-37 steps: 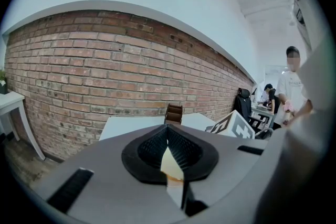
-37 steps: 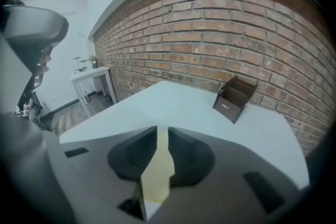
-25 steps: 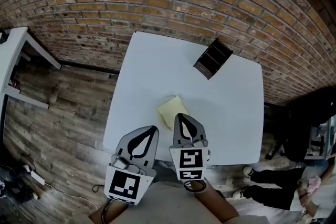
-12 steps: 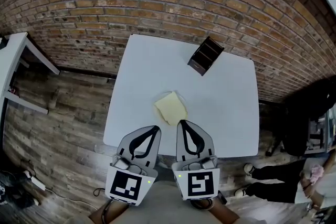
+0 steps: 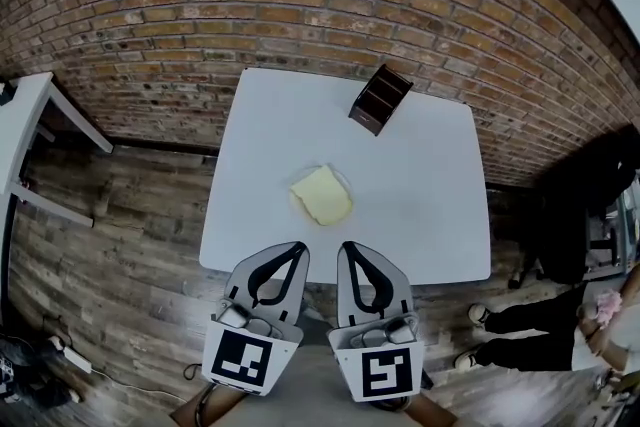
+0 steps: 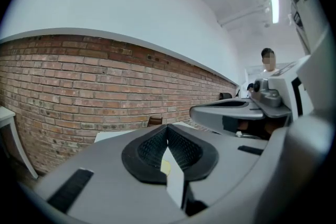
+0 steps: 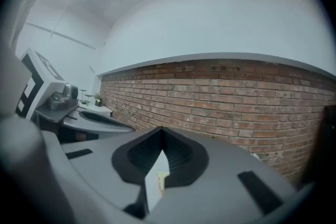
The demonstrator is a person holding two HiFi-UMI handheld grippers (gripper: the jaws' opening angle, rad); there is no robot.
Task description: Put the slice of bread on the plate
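Observation:
A pale yellow slice of bread (image 5: 321, 194) lies on a small pale plate (image 5: 346, 179) in the middle of the white table (image 5: 420, 215). Both grippers hang side by side off the table's near edge, short of the bread and empty. My left gripper (image 5: 297, 247) is shut, and so is my right gripper (image 5: 345, 247). In the left gripper view the shut jaws (image 6: 167, 126) point at the brick wall, and a sliver of bread (image 6: 165, 167) shows through their gap. The right gripper view shows the same: jaws (image 7: 162, 128) shut, bread (image 7: 160, 181) a sliver below.
A black open box (image 5: 380, 98) stands at the table's far edge near the brick wall (image 5: 300, 5). Another white table (image 5: 20, 115) is at the left. Someone's legs (image 5: 520, 345) are on the wooden floor at the right.
Both grippers have drawn back from the bread toward me and risen. The right one, whose tip was beside the slice, is now past the table's near edge. The bread has stayed put.

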